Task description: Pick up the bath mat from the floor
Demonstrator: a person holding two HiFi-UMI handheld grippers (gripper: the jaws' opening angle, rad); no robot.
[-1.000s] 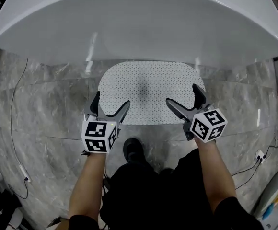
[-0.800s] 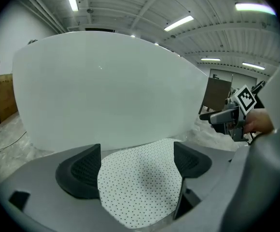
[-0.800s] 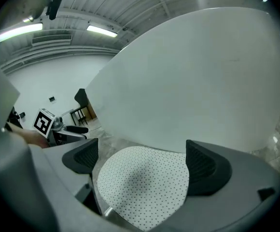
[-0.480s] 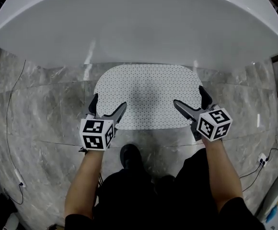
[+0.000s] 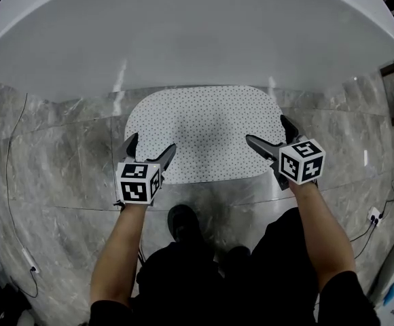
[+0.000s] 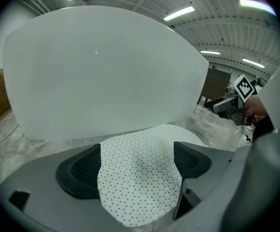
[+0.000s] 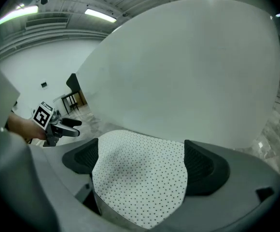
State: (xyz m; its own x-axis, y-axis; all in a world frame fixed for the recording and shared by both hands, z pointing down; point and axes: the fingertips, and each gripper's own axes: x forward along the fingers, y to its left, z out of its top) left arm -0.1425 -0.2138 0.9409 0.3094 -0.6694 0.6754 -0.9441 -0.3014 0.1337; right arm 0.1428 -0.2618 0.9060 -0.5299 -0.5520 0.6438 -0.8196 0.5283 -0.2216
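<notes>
Nudged left gripper (image 5: 151, 148) and right gripper (image 5: 268, 131) slightly forward over near corners of the bath mat (image 5: 204, 131). Gaping wide, gripping nothing; perhaps just touching it.

The head view looks steeply down from above the floor (image 5: 61, 175); each gripper view sits low, facing the bathtub (image 5: 197, 32); all three share the bath mat (image 5: 204, 131).

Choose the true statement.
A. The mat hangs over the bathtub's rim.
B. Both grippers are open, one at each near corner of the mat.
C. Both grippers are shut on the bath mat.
B: the left gripper and right gripper each show jaws apart at a near corner of the bath mat, which lies on the floor.
</notes>
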